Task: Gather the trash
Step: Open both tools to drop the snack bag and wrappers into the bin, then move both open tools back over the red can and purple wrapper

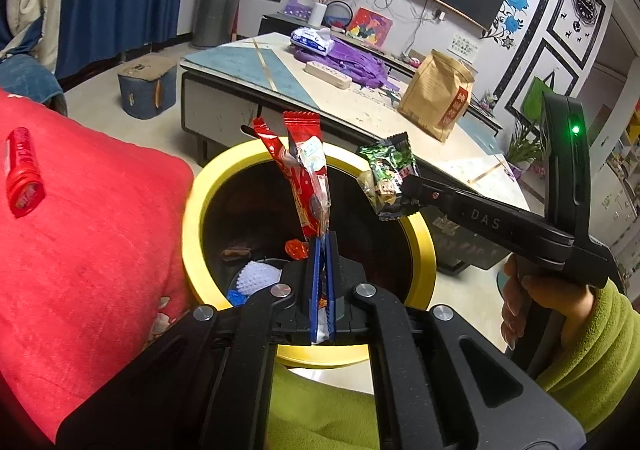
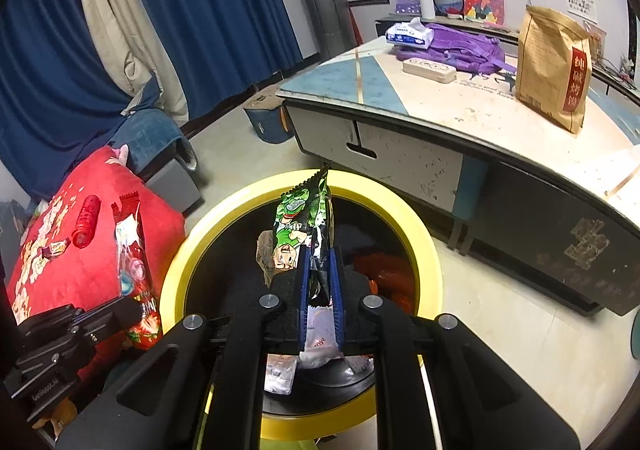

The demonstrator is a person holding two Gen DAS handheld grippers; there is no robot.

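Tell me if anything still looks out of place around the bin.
Yes. A red tube and a small wrapped candy lie loose on the red cushion beside the yellow-rimmed bin, uncollected. The purple bag is slumped on the table.

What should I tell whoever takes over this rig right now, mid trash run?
Left gripper: shut on red snack wrappers, held above the open yellow-rimmed bin.
Right gripper: jaws nearly closed on a green snack wrapper, also above the bin mouth.
Done: some rubbish already lies inside the bin; both wrappers are brought over it.
Left: let both wrappers fall in. Then go to the red cushion beside the bin, where a red tube and a small wrapped candy lie uncollected.
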